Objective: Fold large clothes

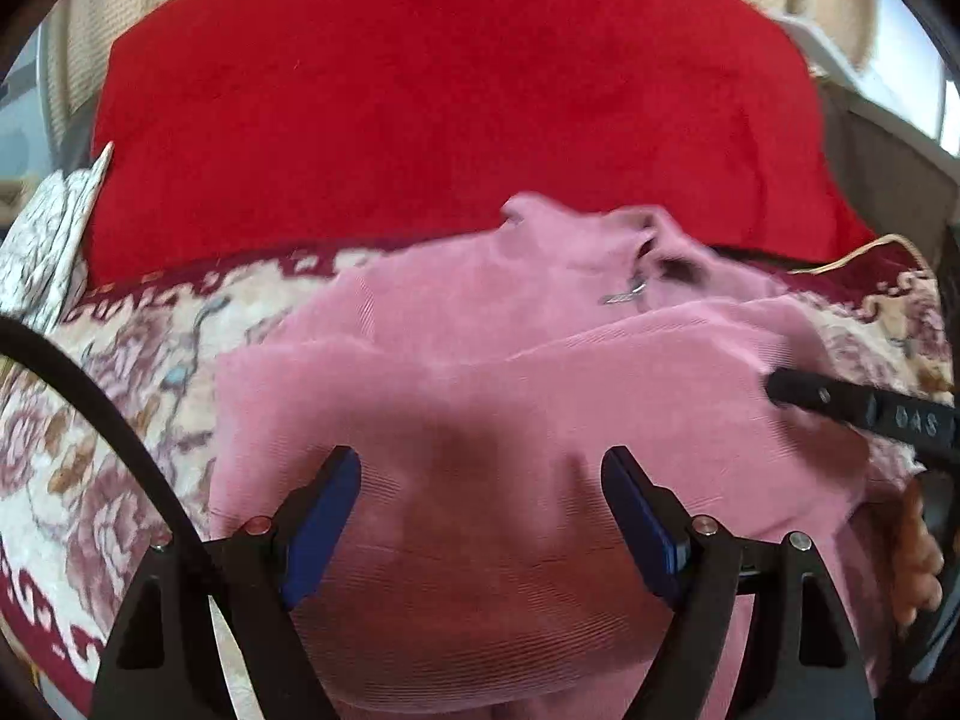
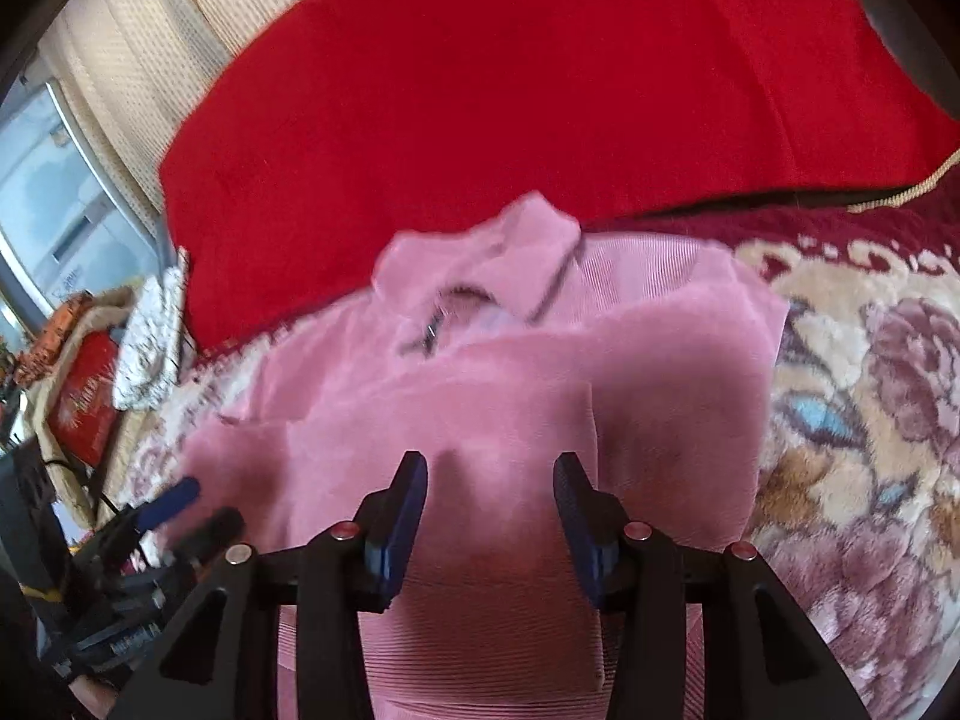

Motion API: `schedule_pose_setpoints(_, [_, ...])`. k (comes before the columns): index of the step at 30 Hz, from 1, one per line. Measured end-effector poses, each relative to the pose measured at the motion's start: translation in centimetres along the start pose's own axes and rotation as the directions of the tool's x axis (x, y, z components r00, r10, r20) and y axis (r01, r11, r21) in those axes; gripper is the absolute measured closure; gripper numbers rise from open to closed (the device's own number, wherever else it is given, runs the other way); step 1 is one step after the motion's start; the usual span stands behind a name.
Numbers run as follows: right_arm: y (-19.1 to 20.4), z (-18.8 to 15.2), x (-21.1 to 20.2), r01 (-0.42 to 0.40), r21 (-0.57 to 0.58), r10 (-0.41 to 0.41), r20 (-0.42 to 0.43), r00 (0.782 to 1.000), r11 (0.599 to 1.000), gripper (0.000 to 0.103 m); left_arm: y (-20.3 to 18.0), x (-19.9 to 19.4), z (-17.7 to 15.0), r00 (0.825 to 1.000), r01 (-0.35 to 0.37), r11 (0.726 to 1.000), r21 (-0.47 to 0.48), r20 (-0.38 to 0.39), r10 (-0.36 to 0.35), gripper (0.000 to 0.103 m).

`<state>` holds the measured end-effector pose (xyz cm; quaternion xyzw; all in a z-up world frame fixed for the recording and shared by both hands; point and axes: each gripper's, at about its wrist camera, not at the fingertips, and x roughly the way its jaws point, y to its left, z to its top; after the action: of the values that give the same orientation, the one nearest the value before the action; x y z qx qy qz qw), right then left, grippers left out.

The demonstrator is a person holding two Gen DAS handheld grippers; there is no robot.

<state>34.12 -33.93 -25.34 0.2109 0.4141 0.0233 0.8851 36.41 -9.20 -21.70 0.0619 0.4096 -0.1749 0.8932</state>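
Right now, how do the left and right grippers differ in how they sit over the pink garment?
The left gripper gapes wider than the right gripper. The left hangs over the pink garment toward its left edge; the right hangs nearer its right edge. Both are open, blue-padded, and clamp no cloth.

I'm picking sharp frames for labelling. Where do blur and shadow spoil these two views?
Left wrist view: the pink garment smears at its collar, and a dark shadow lies between the open left tongs. Right wrist view: collar blurred too, shadow ahead of the open right tongs; the red cushion bows with fisheye.
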Motion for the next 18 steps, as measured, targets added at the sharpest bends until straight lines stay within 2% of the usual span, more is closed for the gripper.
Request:
schedule_pose_setpoints(2, [0.0,-0.2,0.8,0.02,-0.01,-0.02,-0.02,1.0,1.0,0.054,-0.5,1.7,-0.4,0.996,-0.051,0.998,0.048,-0.071,0.054,0.02])
schedule_pose_setpoints(4, [0.1,-0.2,0.7,0.025,-0.019,-0.026,-0.017,1.0,0.999,0.053,-1.9,1.8,-0.9,0.992,-0.113,0.984,0.134,-0.042,0.12,0.019])
schedule_pose_setpoints(6, [0.0,-0.1,0.6,0.02,-0.01,-0.021,-0.015,1.0,1.0,0.053,-2.6,1.6,-1.3,0.989,-0.144,0.975,0.171,-0.021,0.15,0.019])
schedule_pose_setpoints(10, [-0.3,0.1,-0.2,0.003,0.005,-0.003,0.015,1.0,1.0,0.053,-1.6,1.1,-1.1,0.995,-0.096,0.991,0.095,-0.029,0.099,0.019])
schedule_pose_setpoints(13, [-0.3,0.2,-1.2,-0.011,0.009,0.01,0.056,0.998,1.0,0.053,-0.9,-0.5,-0.6,0.998,-0.055,0.998,0.035,0.041,0.053,0.019])
schedule_pose_setpoints(16, [-0.3,0.4,-1.8,-0.017,0.014,0.016,0.083,0.996,1.0,0.053,-0.1,-1.5,-0.1,0.991,-0.08,0.997,-0.004,0.108,0.08,0.019])
schedule_pose_setpoints(18, [-0.3,0.4,-1.8,-0.02,0.013,0.019,0.08,0.997,1.0,0.053,0.9,-1.4,0.1,0.991,-0.089,0.995,-0.048,0.097,0.093,0.019])
